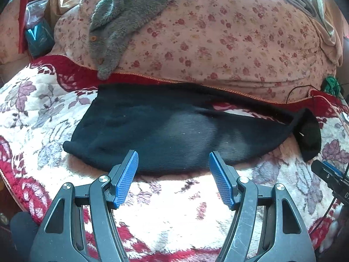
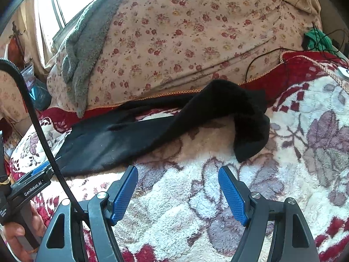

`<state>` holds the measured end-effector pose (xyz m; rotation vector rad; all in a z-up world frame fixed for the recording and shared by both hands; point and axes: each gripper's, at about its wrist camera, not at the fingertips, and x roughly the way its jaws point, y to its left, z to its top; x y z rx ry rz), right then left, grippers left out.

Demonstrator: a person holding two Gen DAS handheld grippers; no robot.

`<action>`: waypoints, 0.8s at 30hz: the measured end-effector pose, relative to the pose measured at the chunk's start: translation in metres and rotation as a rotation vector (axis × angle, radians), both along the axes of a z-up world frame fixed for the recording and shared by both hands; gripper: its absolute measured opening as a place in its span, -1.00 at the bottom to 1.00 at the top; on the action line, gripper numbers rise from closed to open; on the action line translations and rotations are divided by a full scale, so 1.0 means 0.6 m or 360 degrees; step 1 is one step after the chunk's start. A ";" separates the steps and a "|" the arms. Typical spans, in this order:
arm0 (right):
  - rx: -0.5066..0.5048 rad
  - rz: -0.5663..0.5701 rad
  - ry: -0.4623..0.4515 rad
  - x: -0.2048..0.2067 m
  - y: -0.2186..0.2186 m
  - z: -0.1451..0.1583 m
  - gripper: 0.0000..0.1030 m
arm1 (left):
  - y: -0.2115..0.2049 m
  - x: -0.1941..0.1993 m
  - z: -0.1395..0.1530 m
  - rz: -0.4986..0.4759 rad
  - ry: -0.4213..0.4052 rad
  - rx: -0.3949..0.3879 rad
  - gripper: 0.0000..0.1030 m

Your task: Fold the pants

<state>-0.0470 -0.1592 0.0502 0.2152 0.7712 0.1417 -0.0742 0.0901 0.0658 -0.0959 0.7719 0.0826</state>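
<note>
Floral blanket [image 1: 165,218] under black pants [image 1: 165,131]; left gripper [image 1: 173,174] and right gripper [image 2: 177,187] both released, holding nothing; folding looks underway; next, probably grasp the crumpled end [image 2: 250,131].

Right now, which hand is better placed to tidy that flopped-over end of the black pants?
Probably the right: its open tongs sit just short of the crumpled end of the pants; the left tongs face the flat middle.
</note>
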 end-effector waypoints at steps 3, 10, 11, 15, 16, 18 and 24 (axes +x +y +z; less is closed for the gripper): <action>0.0004 0.0006 0.0013 0.002 0.002 -0.004 0.46 | 0.007 0.001 -0.003 0.0017 0.0006 -0.0001 0.32; 0.0022 0.0003 0.0043 0.010 0.001 -0.015 0.45 | 0.026 0.006 -0.020 0.0048 0.0053 -0.0021 0.32; 0.0025 0.0000 0.0047 0.012 0.000 -0.016 0.45 | 0.029 0.007 -0.022 0.0054 0.0058 -0.0026 0.32; 0.0044 -0.0026 0.0048 0.017 -0.011 -0.020 0.45 | 0.049 0.009 -0.032 0.0088 0.0074 -0.0051 0.32; 0.0045 -0.0042 0.0047 0.018 -0.017 -0.021 0.45 | 0.056 0.009 -0.035 0.0101 0.0079 -0.0065 0.32; 0.0043 -0.0076 0.0042 0.021 -0.028 -0.021 0.46 | 0.068 0.010 -0.040 0.0130 0.0092 -0.0090 0.32; 0.0265 -0.0158 0.0049 0.033 -0.079 -0.024 0.45 | 0.096 0.017 -0.055 0.0196 0.0123 -0.0137 0.32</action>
